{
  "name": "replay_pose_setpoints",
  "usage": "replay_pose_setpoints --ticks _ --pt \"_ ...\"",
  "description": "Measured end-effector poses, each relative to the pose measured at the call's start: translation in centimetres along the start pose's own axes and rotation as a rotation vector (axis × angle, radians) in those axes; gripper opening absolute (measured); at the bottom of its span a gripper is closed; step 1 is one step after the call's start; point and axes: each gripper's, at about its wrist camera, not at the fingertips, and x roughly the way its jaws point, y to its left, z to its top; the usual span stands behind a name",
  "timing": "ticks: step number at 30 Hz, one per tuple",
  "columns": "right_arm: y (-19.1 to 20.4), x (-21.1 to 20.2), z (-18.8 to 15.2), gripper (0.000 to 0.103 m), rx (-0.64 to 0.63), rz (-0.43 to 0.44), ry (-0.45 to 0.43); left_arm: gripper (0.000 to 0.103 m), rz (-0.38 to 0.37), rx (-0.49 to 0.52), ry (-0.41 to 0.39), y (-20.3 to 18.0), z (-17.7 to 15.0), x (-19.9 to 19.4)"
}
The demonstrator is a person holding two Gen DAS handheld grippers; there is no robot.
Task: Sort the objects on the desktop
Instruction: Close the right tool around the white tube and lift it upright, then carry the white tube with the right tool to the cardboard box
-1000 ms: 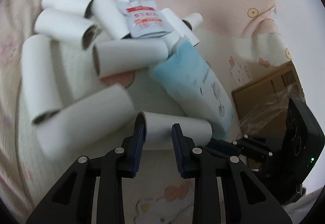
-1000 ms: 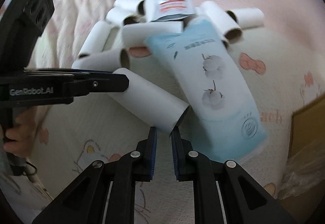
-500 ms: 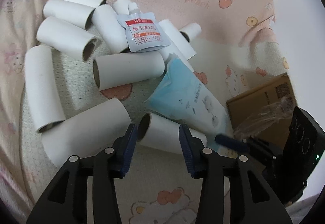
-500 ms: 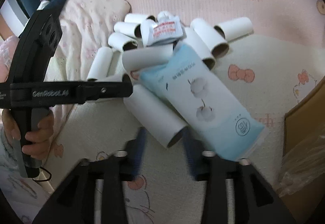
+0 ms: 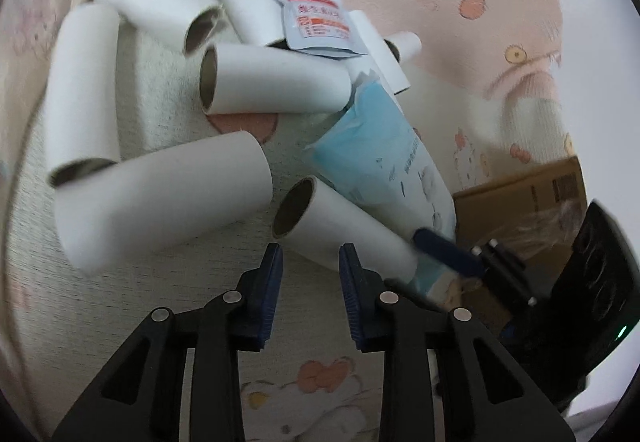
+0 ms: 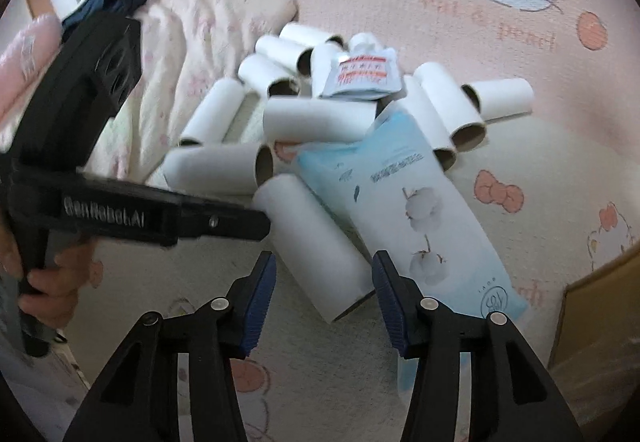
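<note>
Soft, even indoor light, faint shadows; fisheye bending and dark corners; motion blur smears the cardboard tubes.

Cardboard tubes are by far the most numerous kind. Eleven can be made out in the right wrist view, heaped from the centre up toward 12 o'clock. The heap overlaps itself, so a twelfth may be hidden. The left wrist view shows ten of them.

There is one pale blue soft pack, printed with cotton bolls, lying from the centre toward 4 o'clock. One small spouted pouch with a red label sits on top of the heap at 12 o'clock. One brown cardboard box shows at the 4 o'clock edge — only its corner is in view.
</note>
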Motion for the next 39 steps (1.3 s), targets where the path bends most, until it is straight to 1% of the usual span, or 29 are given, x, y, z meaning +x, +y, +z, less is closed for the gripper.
replay_pose_setpoints --ticks 3,6,8,11,13,16,19,22,26,29,31,33,36,39 --pt "0.2 0.7 0.0 0.046 -0.022 0.001 0.028 0.031 -0.023 -0.014 -0.003 0.0 0.5 0.3" --pt "0.0 1.2 0.1 0.046 -0.005 0.009 0.049 0.033 -0.028 -0.003 -0.006 -0.4 1.1 0.5" --pt "-0.4 1.7 0.3 0.046 0.033 0.026 0.072 0.039 -0.034 -0.006 -0.004 -0.7 1.6 0.9" --pt "-1.0 2.8 0.3 0.045 0.108 0.051 0.115 0.044 -0.056 -0.041 -0.008 -0.4 1.8 1.5" --pt "-1.2 3.3 0.1 0.043 0.136 0.049 0.129 0.045 -0.071 -0.054 -0.019 -0.3 1.8 1.9" --pt "-0.8 3.2 0.0 0.042 0.122 0.034 0.130 0.045 -0.075 -0.059 -0.040 -0.3 1.7 1.9" --pt "-0.5 3.2 -0.1 0.040 0.119 0.033 0.137 0.045 -0.082 -0.064 -0.035 -0.3 1.7 2.0" --pt "-0.3 2.8 -0.3 0.040 0.132 0.049 0.125 0.045 -0.075 -0.062 -0.037 -0.4 1.7 1.5" --pt "0.2 1.1 -0.2 0.040 0.124 0.056 0.097 0.045 -0.080 -0.015 -0.067 -1.5 1.4 -0.2" --pt "0.7 -0.7 0.4 0.039 0.101 0.037 0.060 0.045 -0.093 0.026 -0.098 -2.7 1.7 -1.6" --pt "0.9 -2.2 0.9 0.039 0.085 0.018 0.015 0.045 -0.114 0.046 -0.131 -3.6 2.1 -2.9" --pt "0.9 -3.3 1.4 0.039 0.076 0.002 -0.011 0.045 -0.129 0.065 -0.150 -4.6 2.7 -3.8" --pt "0.9 -4.9 1.9 0.039 0.062 -0.036 -0.052 0.045 -0.164 0.078 -0.167 -5.6 3.3 -4.2" --pt "0.0 -5.5 1.8 0.039 0.094 -0.063 -0.072 0.045 -0.181 0.071 -0.158 -6.6 3.9 -3.5"
